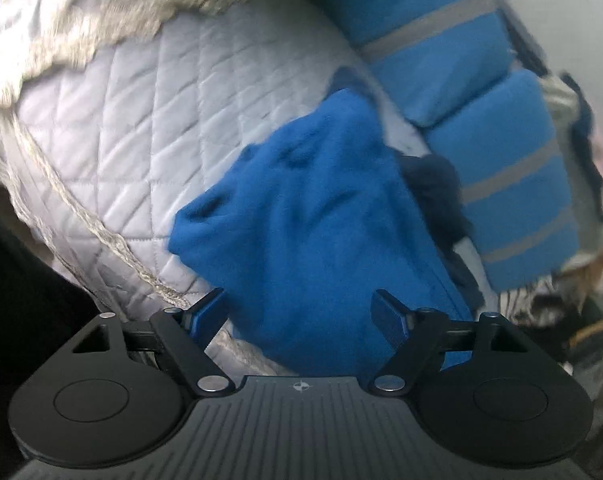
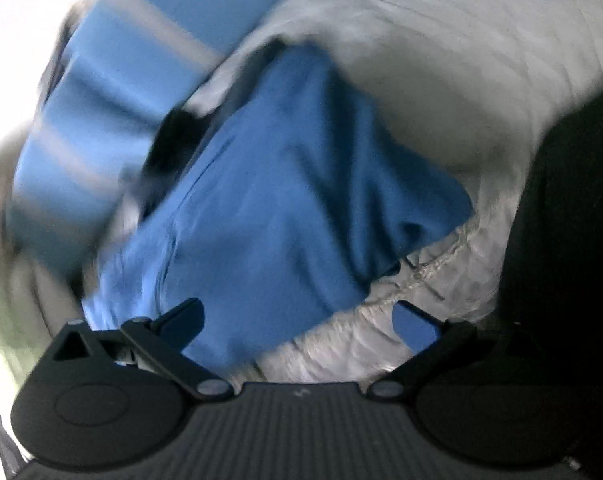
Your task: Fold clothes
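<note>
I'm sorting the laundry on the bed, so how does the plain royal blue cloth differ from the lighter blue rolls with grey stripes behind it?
The plain royal blue cloth is darker and one colour; the lighter blue rolls with grey stripes are paler and banded. The cloth lies loose and creased in a rough heap, while the rolls are neatly rolled up and set side by side. Both rest on the white quilted bedcover.

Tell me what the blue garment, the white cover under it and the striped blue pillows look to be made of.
Blue garment: soft matte knit, probably cotton jersey; it slumps in limp creases with no shine.
White cover: quilted fabric with a slight sheen, likely a padded synthetic or cotton blend; diamond stitching and a braided cord edge show.
Striped pillows: fuzzy matte cloth, perhaps fleece or velour, with grey bands; blur leaves the weave unclear.
</note>
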`<state>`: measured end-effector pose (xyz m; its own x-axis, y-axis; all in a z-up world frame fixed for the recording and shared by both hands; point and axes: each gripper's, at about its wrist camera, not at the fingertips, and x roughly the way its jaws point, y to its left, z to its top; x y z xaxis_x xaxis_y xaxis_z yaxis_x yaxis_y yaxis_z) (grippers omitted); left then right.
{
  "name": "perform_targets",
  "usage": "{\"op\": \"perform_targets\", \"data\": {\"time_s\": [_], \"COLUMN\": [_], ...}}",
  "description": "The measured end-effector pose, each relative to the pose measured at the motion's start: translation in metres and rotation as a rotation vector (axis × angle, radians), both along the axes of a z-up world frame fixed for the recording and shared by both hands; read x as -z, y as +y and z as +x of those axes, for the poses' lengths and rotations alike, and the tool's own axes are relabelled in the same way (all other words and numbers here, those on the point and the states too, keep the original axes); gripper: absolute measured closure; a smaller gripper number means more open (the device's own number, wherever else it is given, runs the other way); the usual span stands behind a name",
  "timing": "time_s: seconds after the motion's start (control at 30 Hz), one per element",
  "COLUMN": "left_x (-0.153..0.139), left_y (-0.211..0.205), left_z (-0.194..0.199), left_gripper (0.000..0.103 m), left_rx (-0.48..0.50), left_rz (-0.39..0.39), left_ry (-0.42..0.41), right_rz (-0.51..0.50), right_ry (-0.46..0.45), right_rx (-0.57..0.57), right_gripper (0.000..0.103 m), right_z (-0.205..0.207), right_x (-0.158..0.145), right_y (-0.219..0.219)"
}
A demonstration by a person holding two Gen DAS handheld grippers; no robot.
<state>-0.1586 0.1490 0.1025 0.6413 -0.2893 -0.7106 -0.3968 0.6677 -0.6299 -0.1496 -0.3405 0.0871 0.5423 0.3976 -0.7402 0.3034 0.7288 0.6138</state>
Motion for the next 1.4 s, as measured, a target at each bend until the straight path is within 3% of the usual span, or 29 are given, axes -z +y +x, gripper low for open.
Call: {"op": "perform_targets", "data": {"time_s": [0.07, 0.17, 0.27, 0.37, 0.43, 0.6, 0.77, 0.87, 1.0, 1.23, 1.4], "left_x": [-0.017, -0.034, -0.029, -0.015, -0.002, 0.027, 0.043, 0.050, 0.047, 0.043, 0.037], "left_y": [-0.006, -0.014, -0.018, -0.023, -0.017, 0.008, 0.009, 0.006, 0.014, 0.020, 0.021], "left_z": [-0.008, 0.011, 0.043, 0.075, 0.094, 0.139, 0.165, 0.168, 0.162, 0.152, 0.143], "left_gripper": [0.025, 0.025, 0.025, 0.025, 0.025, 0.025, 0.025, 0.025, 0.025, 0.025, 0.026], "left_rx": [0.056, 0.154, 0.267, 0.345, 0.352, 0.396, 0.519, 0.606, 0.689, 0.765, 0.792], "left_rz": [0.048, 0.186, 0.327, 0.508, 0.587, 0.527, 0.580, 0.605, 0.595, 0.566, 0.550], "left_ry": [-0.064, -0.170, -0.288, -0.304, -0.285, -0.262, -0.316, -0.369, -0.445, -0.508, -0.568], "right_rz": [-0.049, -0.070, -0.079, -0.090, -0.102, -0.140, -0.227, -0.228, -0.148, 0.035, 0.080], "right_ry": [-0.051, -0.174, -0.288, -0.386, -0.422, -0.481, -0.567, -0.553, -0.494, -0.367, -0.341], "right_rx": [-0.081, -0.153, -0.068, 0.014, 0.056, 0.089, 0.077, 0.059, 0.066, 0.112, 0.122], "right_gripper": [0.000, 0.000, 0.000, 0.000, 0.000, 0.000, 0.000, 0.000, 0.000, 0.000, 0.000], "right_z": [-0.005, 0.000, 0.026, 0.054, 0.078, 0.127, 0.153, 0.157, 0.165, 0.177, 0.181], "right_x": [-0.021, -0.045, -0.043, -0.036, -0.024, -0.006, 0.003, 0.009, 0.023, 0.045, 0.050], "right_y": [0.006, 0.005, -0.015, -0.034, -0.047, -0.060, -0.056, -0.057, -0.066, -0.076, -0.075]}}
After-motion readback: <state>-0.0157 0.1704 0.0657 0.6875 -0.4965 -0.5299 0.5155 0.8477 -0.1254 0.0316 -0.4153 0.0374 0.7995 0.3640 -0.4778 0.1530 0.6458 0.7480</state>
